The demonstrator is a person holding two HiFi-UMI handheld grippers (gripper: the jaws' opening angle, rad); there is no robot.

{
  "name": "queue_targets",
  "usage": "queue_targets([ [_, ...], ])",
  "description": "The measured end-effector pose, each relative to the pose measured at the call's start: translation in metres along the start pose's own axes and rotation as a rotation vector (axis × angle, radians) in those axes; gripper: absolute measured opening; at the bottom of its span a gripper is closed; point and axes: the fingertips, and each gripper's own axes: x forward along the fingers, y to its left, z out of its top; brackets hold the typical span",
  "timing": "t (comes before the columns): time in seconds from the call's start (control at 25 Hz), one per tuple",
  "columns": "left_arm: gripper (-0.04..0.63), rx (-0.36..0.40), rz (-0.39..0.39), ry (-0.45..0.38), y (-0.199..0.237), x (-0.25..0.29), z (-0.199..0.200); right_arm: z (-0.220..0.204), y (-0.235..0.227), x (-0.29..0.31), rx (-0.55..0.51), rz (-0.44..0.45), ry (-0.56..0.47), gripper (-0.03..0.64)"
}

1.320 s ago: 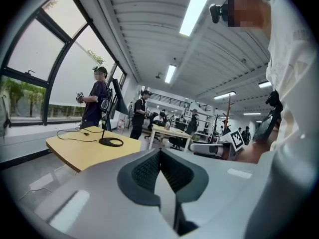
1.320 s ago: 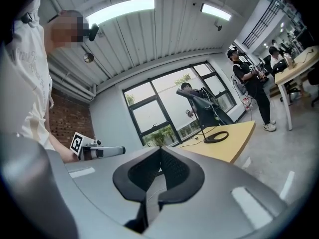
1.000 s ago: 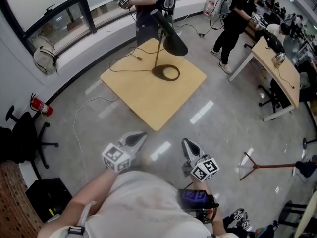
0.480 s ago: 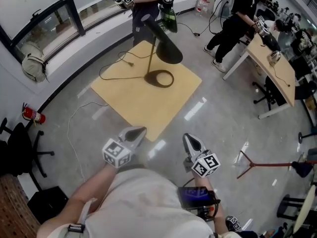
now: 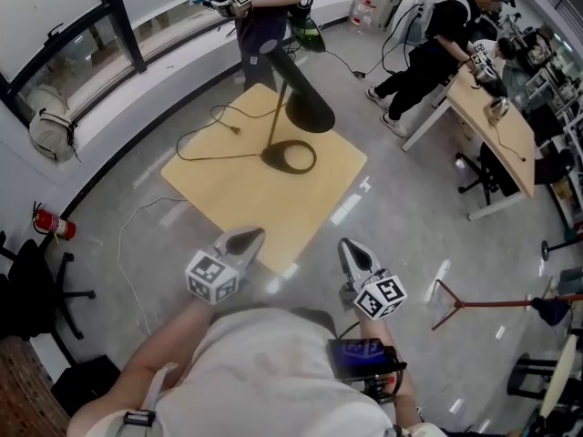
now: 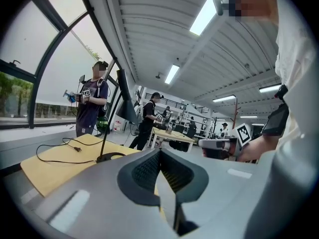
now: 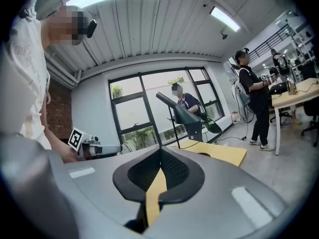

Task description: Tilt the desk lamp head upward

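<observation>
A black desk lamp stands on a low light-wood table (image 5: 246, 198), with a ring base (image 5: 290, 156), a thin stem and a cone head (image 5: 306, 107) sloping downward. The left gripper view shows the lamp head (image 6: 126, 102) above its base (image 6: 110, 157). The same head (image 7: 180, 111) appears over the table (image 7: 219, 153) in the right gripper view. My left gripper (image 5: 253, 234) and right gripper (image 5: 348, 244) hover side by side over the floor, short of the table's near corner. Both are shut and empty, as their own views confirm for the left gripper (image 6: 159, 151) and right gripper (image 7: 160, 150).
A person (image 5: 260, 12) with grippers stands just behind the table. A loose cable (image 5: 214, 135) trails across the tabletop and onto the floor. Another person (image 5: 428, 35) leans at a desk (image 5: 496, 121) to the right. A red stand (image 5: 483, 303) lies on the floor at right, an office chair (image 5: 27, 280) at left.
The table and lamp have come nearer and lower in the head view as I walk toward them. Both grippers stay shut in front of my body.
</observation>
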Motion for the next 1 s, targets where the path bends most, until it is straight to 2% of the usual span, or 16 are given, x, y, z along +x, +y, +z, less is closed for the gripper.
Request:
queue_targets([
  [0.28, 0.002, 0.0, 0.007, 0.021, 0.009, 0.005, -0.002, -0.002, -0.015, 0.009, 0.027, -0.006, -0.01, 0.012],
  [0.6, 0.002, -0.005, 0.062, 0.011, 0.027, 0.022, 0.007, 0.005, -0.032, 0.041, 0.002, 0.06, 0.019, 0.012],
  [0.88, 0.002, 0.02, 0.113, -0.048, 0.064, 0.054, 0.045, 0.047, -0.06, 0.104, -0.07, 0.156, 0.015, 0.012],
  [1.0, 0.002, 0.014, 0.13, -0.051, 0.071, 0.073, 0.061, 0.065, -0.072, 0.121, -0.068, 0.184, 0.01, 0.012],
])
